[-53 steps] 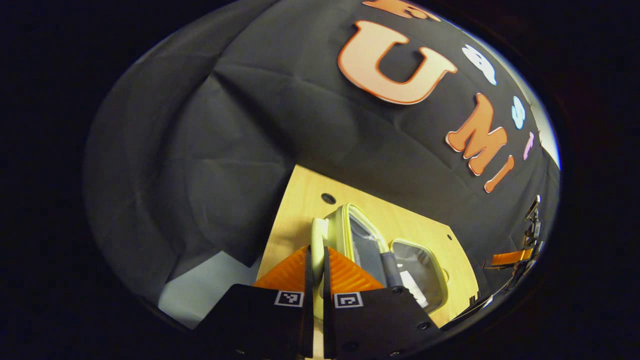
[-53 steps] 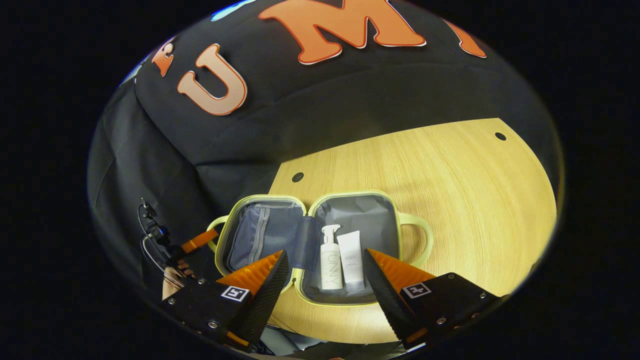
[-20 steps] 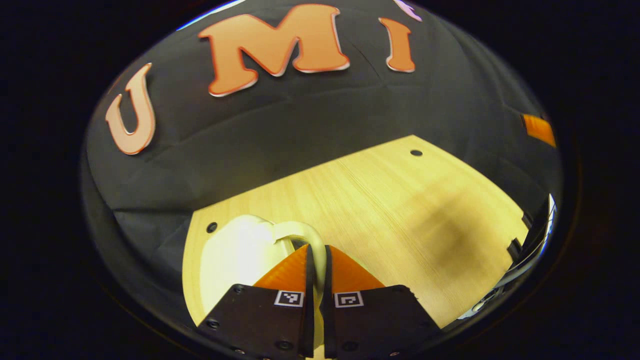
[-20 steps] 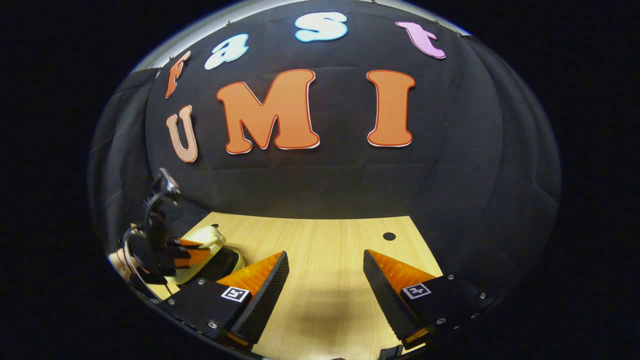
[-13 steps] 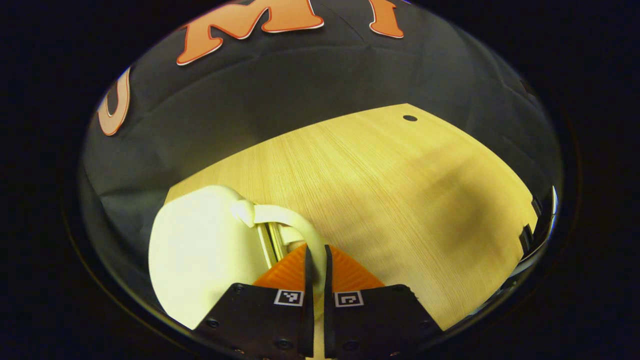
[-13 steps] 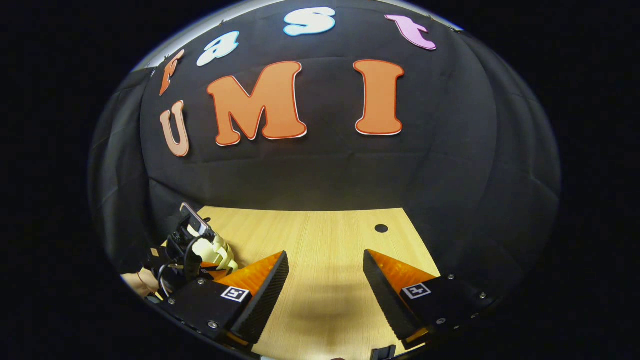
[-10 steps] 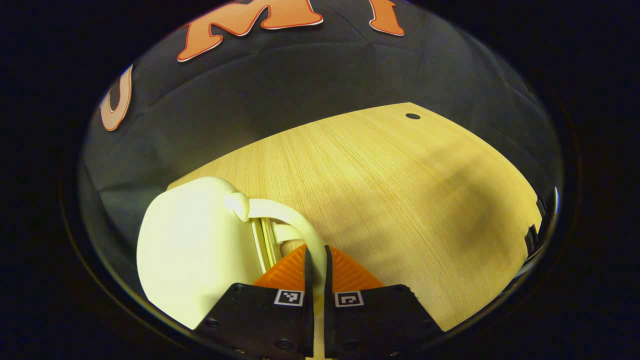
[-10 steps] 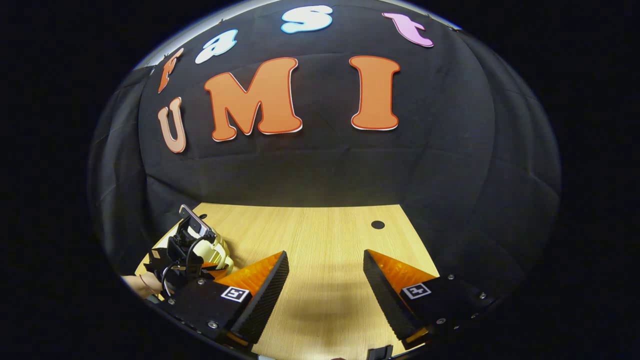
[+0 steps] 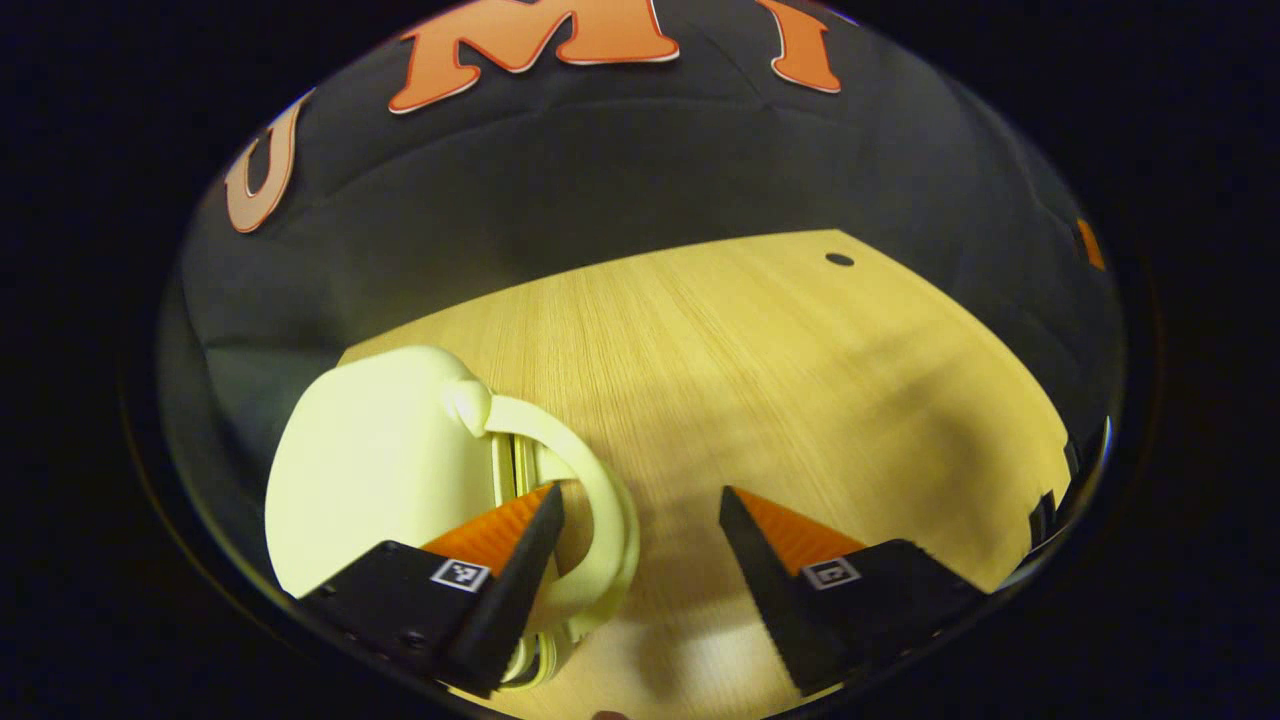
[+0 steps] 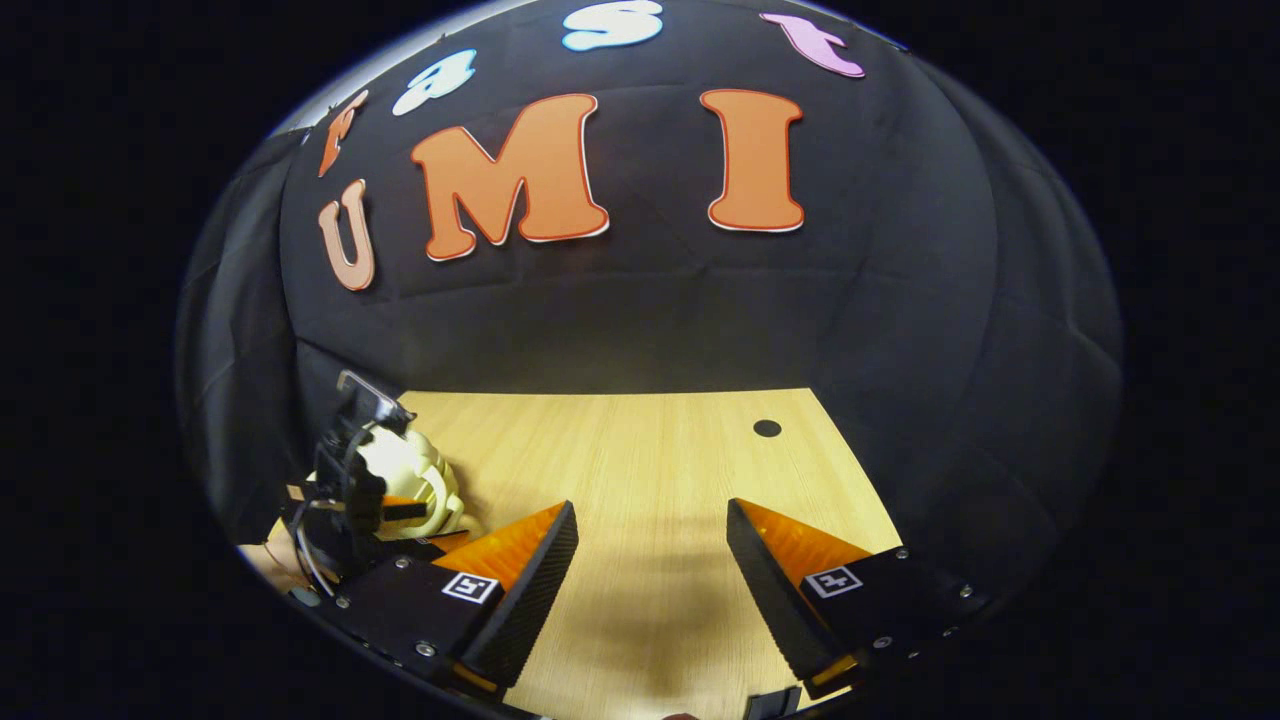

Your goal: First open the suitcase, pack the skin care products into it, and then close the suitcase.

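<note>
Worktop [image 9: 760,360]: light wood with a fine grain, backed by the booth's black cloth wall; one small dark hole [image 9: 839,259] lies near its far edge in the left gripper view, and a like hole [image 10: 767,428] lies near the far edge in the right gripper view.
Suitcase [image 9: 370,460]: pale yellow-green hard shell, closed, both halves together with the seam showing at the handle side; it sits on the worktop at the lower left of the left gripper view. In the right gripper view it sits at the far left of the worktop [image 10: 640,470], partly hidden by the other gripper.
Handle [image 9: 600,510]: a pale loop at the suitcase's right side; the left finger reaches in through the loop, and contact is too close to judge.
Left gripper [image 9: 640,505]: fingers spread wide apart, holding nothing; the right finger stands over bare worktop, well apart from the handle.
Right gripper [image 10: 650,520]: fingers wide apart over bare worktop, holding nothing, well apart from the suitcase [image 10: 415,480].
Skin care products: hidden.
</note>
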The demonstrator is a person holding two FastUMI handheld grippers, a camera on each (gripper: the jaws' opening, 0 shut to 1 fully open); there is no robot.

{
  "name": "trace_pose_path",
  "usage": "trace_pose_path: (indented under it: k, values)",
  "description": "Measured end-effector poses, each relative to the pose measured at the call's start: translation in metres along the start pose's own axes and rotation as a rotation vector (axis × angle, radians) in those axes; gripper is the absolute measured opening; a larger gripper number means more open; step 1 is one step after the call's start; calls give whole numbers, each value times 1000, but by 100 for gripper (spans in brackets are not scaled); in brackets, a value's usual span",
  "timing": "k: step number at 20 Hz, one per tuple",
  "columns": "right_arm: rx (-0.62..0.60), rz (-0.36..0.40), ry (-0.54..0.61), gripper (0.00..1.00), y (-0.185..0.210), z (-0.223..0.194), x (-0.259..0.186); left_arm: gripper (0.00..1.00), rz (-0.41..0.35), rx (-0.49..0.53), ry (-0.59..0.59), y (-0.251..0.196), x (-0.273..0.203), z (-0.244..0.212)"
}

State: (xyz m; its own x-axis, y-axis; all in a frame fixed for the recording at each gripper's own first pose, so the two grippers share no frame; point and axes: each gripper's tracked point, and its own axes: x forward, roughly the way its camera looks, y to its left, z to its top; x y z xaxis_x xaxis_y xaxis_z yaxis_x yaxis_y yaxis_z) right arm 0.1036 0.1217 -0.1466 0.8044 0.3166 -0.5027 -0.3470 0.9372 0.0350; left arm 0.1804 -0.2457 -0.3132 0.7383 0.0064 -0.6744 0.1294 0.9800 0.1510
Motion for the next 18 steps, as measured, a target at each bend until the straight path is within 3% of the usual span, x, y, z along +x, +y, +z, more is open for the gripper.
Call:
trace_pose_path:
  k: [1,5,11,15,18]
  values:
    - [5,-4,1,95,2,-2,2,100,11,9,-39,0,-9,14]
    - [33,-21,-29,95,14,5,-1,100,38,-22,-197,7,-54,75]
    - [10,-69,-163,96,37,44,-31,100,84,-165,-466,37,-172,161]
    - [-13,-53,-271,95,68,78,-56,99,169,-153,-625,32,-243,155]
    - [-40,-83,-343,95,81,97,-68,99,166,-153,-644,36,-236,162]
